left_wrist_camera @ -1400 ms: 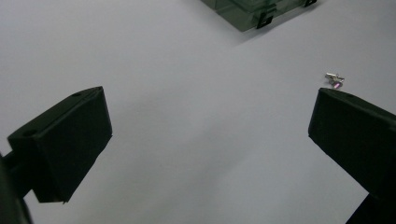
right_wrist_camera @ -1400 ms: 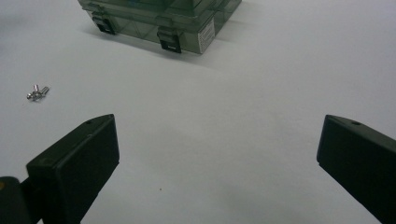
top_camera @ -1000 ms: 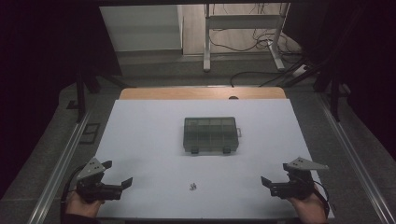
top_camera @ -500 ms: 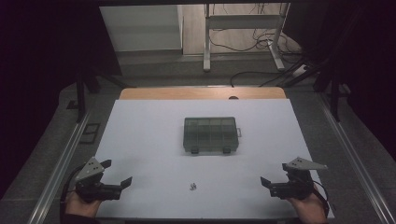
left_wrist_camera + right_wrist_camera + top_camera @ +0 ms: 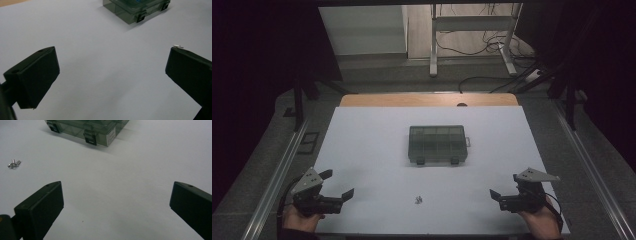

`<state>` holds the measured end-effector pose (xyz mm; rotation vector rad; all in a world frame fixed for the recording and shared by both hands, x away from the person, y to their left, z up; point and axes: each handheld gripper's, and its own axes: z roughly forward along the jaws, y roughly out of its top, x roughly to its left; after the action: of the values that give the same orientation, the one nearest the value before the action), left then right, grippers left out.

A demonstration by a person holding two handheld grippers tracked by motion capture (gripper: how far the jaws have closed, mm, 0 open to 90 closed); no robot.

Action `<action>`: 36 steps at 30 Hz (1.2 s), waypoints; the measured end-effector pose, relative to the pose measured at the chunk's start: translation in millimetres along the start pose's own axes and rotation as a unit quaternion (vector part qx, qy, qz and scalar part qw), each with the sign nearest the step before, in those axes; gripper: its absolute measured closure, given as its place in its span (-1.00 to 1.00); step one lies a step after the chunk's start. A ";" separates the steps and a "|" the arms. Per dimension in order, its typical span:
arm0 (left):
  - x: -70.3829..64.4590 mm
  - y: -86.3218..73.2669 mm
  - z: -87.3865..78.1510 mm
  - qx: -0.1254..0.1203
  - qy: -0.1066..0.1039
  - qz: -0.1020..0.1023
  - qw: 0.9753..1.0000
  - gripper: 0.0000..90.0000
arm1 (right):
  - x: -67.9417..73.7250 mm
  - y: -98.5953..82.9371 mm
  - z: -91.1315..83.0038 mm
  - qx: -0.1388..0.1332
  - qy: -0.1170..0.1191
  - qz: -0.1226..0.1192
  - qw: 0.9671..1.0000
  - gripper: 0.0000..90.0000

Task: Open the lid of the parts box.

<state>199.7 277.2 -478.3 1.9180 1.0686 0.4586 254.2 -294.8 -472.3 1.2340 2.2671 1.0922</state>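
The left tongs [image 5: 338, 184] sit at the counter's [image 5: 362, 150] seven o'clock corner, jaws wide apart and gripping nothing. The right tongs [image 5: 498, 195] sit at five o'clock, jaws likewise spread and empty. Small metal screws [image 5: 417, 200] lie on the counter at six o'clock, between the two tongs and well apart from both. A closed smoky box [image 5: 436, 144] stands at the centre, toward twelve o'clock from the screws.
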 end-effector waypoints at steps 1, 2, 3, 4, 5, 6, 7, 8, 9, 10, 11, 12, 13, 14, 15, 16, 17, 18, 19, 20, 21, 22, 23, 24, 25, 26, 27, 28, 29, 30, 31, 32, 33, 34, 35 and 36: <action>0.0 0.2 0.5 0.000 -0.001 -0.001 1.000 -1.00 | 0.1 0.7 0.3 -0.001 -0.001 -0.001 1.000 -1.00; 0.0 0.5 1.0 0.001 -0.001 0.000 1.000 -1.00 | 0.2 1.3 0.7 -0.002 0.000 -0.001 1.000 -1.00; -0.1 0.8 1.6 0.002 -0.001 0.000 1.000 -1.00 | 0.4 1.9 1.1 -0.002 0.001 -0.003 1.000 -1.00; -0.3 1.1 2.2 0.002 -0.001 0.001 1.000 -1.00 | 0.7 2.6 1.6 -0.002 0.000 -0.005 1.000 -1.00; -0.7 1.5 2.7 0.002 -0.001 0.002 1.000 -1.00 | 1.1 3.2 2.1 -0.003 0.001 -0.007 1.000 -1.00; -1.0 1.8 3.2 0.002 -0.001 0.003 1.000 -1.00 | 1.8 3.9 2.4 -0.002 0.001 -0.007 1.000 -1.00; -1.3 2.0 3.8 0.002 -0.001 0.004 1.000 -1.00 | 2.3 4.5 2.9 -0.003 0.002 -0.009 1.000 -1.00; -1.5 2.2 4.4 0.003 -0.001 0.006 1.000 -1.00 | 2.5 5.1 3.2 -0.002 0.002 -0.012 1.000 -1.00; -1.6 2.3 5.0 0.002 0.000 0.007 1.000 -1.00 | 2.8 5.7 3.7 -0.003 0.003 -0.012 1.000 -1.00; -1.7 2.5 5.5 0.002 0.001 0.009 1.000 -1.00 | 3.1 6.3 4.0 -0.003 0.003 -0.012 1.000 -1.00; -1.5 2.7 5.9 0.001 0.000 0.010 1.000 -1.00 | 3.1 6.8 4.2 -0.003 0.004 -0.013 1.000 -1.00; -1.5 2.7 5.9 0.001 0.000 0.010 1.000 -1.00 | 3.2 7.4 4.3 -0.004 0.005 -0.012 1.000 -1.00; -1.2 3.0 6.6 0.000 0.001 0.010 1.000 -1.00 | 3.2 7.9 4.5 -0.005 0.005 -0.012 1.000 -1.00; -1.0 3.1 6.9 0.000 0.002 0.010 1.000 -1.00 | 3.5 8.5 4.7 -0.005 0.006 -0.011 1.000 -1.00; -0.8 3.3 7.2 0.001 0.003 0.009 1.000 -1.00 | 3.5 9.0 4.8 -0.006 0.006 -0.012 1.000 -1.00; -0.6 3.4 7.6 0.000 0.003 0.008 1.000 -1.00 | 3.6 9.6 4.9 -0.007 0.006 -0.012 1.000 -1.00; -0.4 3.6 8.1 0.000 0.002 0.007 1.000 -1.00 | 3.7 10.2 5.1 -0.009 0.007 -0.012 1.000 -1.00; -0.4 3.9 8.6 -0.001 0.001 0.006 1.000 -1.00 | 4.0 10.8 5.2 -0.009 0.007 -0.012 1.000 -1.00; -0.3 4.3 9.0 -0.001 0.002 0.006 1.000 -1.00 | 4.3 11.4 5.3 -0.010 0.008 -0.012 1.000 -1.00; -0.5 4.7 9.4 -0.002 0.002 0.006 1.000 -1.00 | 4.5 12.1 5.6 -0.011 0.009 -0.013 1.000 -1.00; -0.8 5.2 9.9 -0.002 0.002 0.006 1.000 -1.00 | 4.7 12.8 5.9 -0.012 0.009 -0.014 1.000 -1.00; -1.1 5.7 10.5 -0.002 0.002 0.006 1.000 -1.00 | 5.0 13.4 6.3 -0.013 0.010 -0.014 1.000 -1.00; -1.4 6.2 11.0 -0.003 0.003 0.006 1.000 -1.00 | 5.2 14.2 6.7 -0.014 0.009 -0.015 1.000 -1.00; -1.6 6.6 11.6 -0.003 0.002 0.006 1.000 -1.00 | 5.3 14.8 7.2 -0.015 0.010 -0.015 1.000 -1.00; -1.6 6.9 12.2 -0.002 0.003 0.007 1.000 -1.00 | 5.3 15.5 7.6 -0.015 0.012 -0.016 1.000 -1.00; -1.6 7.2 12.6 -0.002 0.005 0.007 1.000 -1.00 | 5.5 16.1 8.2 -0.015 0.012 -0.015 1.000 -1.00; -1.3 7.5 12.9 -0.002 0.006 0.007 1.000 -1.00 | 5.5 16.7 9.0 -0.016 0.012 -0.016 1.000 -1.00; -0.9 7.7 13.4 -0.003 0.006 0.006 1.000 -1.00 | 5.2 17.3 9.6 -0.016 0.013 -0.017 1.000 -1.00; -0.4 7.8 13.8 -0.002 0.005 0.004 1.000 -1.00 | 5.2 18.0 10.2 -0.016 0.014 -0.017 1.000 -1.00; -0.1 7.9 14.6 -0.002 0.005 0.002 1.000 -1.00 | 4.9 18.6 10.8 -0.018 0.013 -0.019 1.000 -1.00; 0.3 8.2 15.4 -0.002 0.005 0.001 1.000 -1.00 | 4.7 19.2 11.4 -0.018 0.014 -0.019 1.000 -1.00; 0.5 8.4 16.2 -0.001 0.005 0.000 1.000 -1.00 | 4.9 19.9 12.0 -0.018 0.014 -0.017 1.000 -1.00; 0.7 8.8 17.0 0.000 0.002 -0.001 1.000 -1.00 | 4.7 20.5 12.6 -0.017 0.015 -0.018 1.000 -1.00; 0.8 9.2 17.9 0.001 0.000 -0.003 1.000 -1.00 | 4.7 21.1 13.4 -0.018 0.015 -0.019 1.000 -1.00; 0.7 9.7 18.8 0.002 0.001 -0.003 1.000 -1.00 | 4.8 21.7 14.0 -0.018 0.016 -0.019 1.000 -1.00; 0.7 10.1 19.7 0.003 0.000 -0.004 1.000 -1.00 | 5.1 22.4 14.6 -0.018 0.017 -0.020 1.000 -1.00</action>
<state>218.1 265.1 -480.9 1.9175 1.0780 0.4508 272.7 -276.5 -464.4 1.1596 2.2768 1.1413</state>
